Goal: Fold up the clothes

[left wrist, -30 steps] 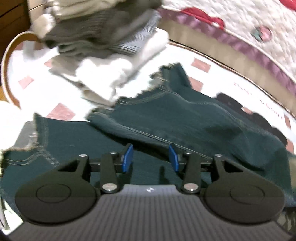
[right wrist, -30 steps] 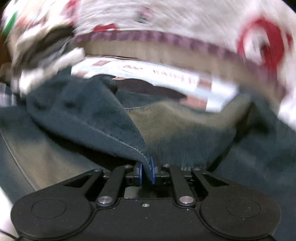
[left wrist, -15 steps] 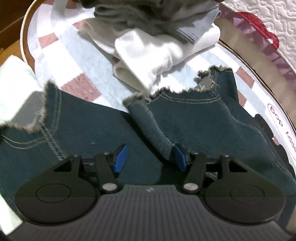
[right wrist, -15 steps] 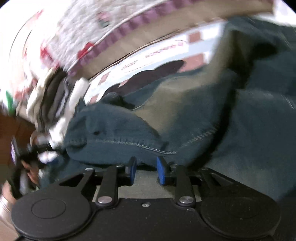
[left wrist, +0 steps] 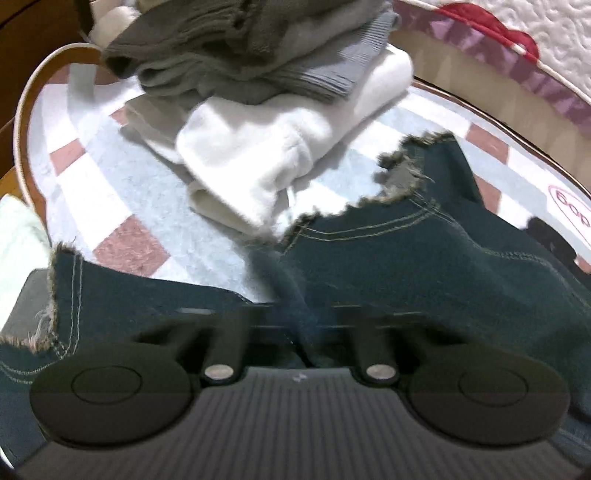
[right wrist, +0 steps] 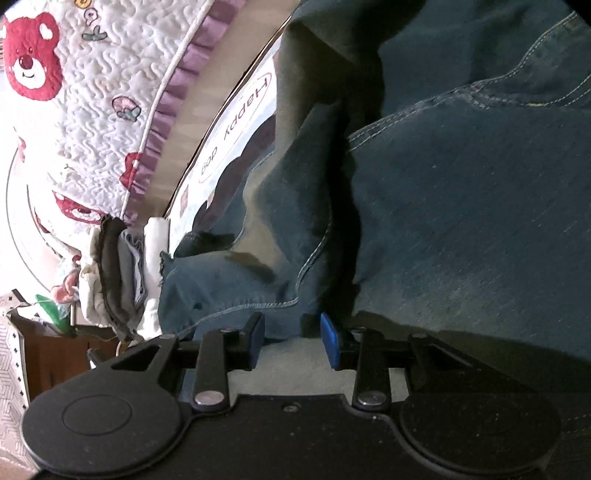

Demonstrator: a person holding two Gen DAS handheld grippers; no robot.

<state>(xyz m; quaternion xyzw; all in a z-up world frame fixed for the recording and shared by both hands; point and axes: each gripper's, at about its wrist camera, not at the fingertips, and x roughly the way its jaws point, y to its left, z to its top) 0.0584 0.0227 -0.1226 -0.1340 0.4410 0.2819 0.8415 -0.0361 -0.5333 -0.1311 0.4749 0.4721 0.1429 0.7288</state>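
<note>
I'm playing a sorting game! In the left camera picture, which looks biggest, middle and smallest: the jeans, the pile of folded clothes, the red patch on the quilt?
1. jeans, though nearest the camera
2. pile of folded clothes
3. red patch

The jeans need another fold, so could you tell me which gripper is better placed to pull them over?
Left. The left gripper looks closed on a ridge of the jeans; the right gripper is opening, its pads apart.

The jeans [left wrist: 424, 273] are dark teal-blue denim with pale double stitching and frayed grey-beige hems. Under them the mat [left wrist: 122, 184] is pale blue and white with dusty pink squares. At 12 o'clock, the stack [left wrist: 258, 74] runs grey knit over white fleece. The quilt [right wrist: 85, 110] is white with red bears and a purple frill. The right hand-held gripper [right wrist: 292, 338] is black with blue pads [right wrist: 330, 339].
</note>
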